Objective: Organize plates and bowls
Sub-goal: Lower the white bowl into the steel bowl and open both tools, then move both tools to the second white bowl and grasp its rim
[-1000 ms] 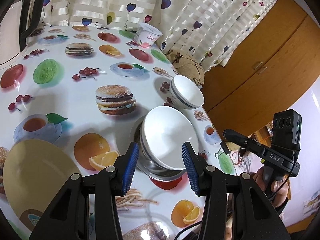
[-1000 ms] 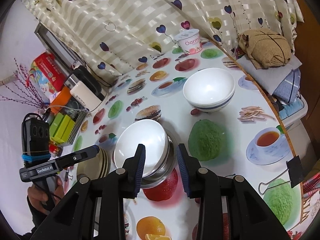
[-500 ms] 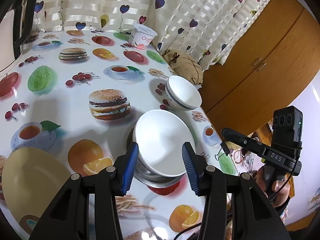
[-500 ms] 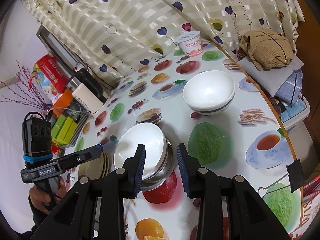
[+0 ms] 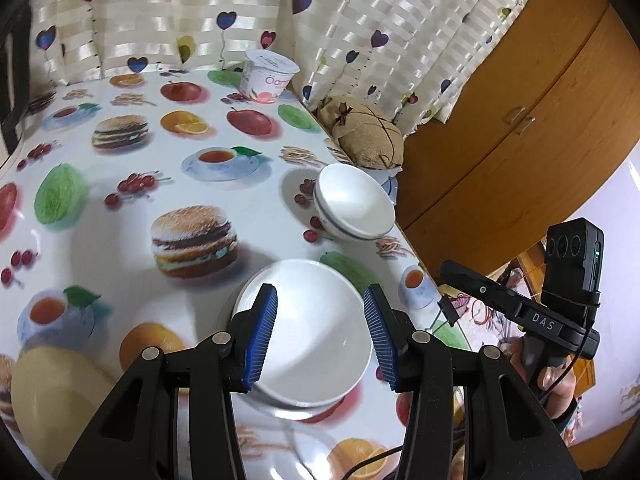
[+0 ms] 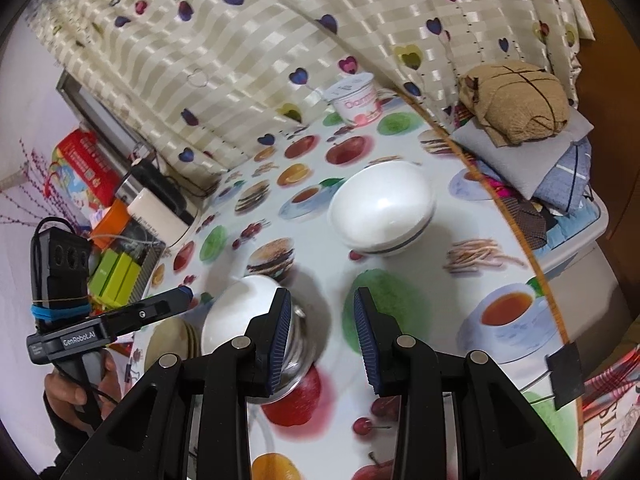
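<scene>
Lettering "DAS" marks the right tongs, "GenRobot.AI" the left tongs; both gape empty over the white ceramic bowl nested in a steel bowl on the fruit-print worktop.

The left gripper, blue-padded jaws apart, frames a plain white ceramic bowl nested in what looks like a metal bowl. Beyond sits a blue-striped white bowl; a pale yellow plate lies at left on the food-printed tablecloth.
</scene>
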`<act>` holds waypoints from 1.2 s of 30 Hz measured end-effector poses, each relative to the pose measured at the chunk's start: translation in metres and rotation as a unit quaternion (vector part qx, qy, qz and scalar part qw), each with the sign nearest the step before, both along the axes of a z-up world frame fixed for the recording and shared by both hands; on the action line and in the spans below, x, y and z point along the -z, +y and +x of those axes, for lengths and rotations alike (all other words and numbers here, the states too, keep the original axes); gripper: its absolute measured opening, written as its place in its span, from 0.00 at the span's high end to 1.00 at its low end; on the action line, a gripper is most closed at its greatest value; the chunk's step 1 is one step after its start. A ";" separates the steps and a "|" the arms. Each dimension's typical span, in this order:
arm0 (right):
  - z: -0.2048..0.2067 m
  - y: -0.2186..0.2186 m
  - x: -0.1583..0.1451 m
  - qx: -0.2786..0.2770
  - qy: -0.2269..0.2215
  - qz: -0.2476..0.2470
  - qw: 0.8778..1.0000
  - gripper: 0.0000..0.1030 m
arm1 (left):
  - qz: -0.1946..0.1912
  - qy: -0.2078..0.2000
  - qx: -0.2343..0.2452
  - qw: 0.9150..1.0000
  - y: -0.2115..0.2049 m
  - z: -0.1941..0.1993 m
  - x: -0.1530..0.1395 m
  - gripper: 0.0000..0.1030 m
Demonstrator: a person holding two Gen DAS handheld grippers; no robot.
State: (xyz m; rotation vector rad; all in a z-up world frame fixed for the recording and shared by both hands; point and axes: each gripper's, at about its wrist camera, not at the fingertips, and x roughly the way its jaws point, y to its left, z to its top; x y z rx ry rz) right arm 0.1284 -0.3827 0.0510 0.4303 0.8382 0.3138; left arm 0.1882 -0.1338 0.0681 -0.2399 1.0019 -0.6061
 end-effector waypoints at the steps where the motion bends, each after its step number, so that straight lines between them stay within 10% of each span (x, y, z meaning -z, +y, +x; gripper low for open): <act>1: 0.002 -0.002 0.000 0.002 0.001 0.001 1.000 0.69 | 0.003 0.000 0.001 1.000 -0.003 0.003 -0.001 0.55; 36: 0.090 -0.068 0.045 0.033 0.053 0.005 0.998 0.69 | 0.057 0.058 0.055 0.995 -0.101 0.119 0.030 0.55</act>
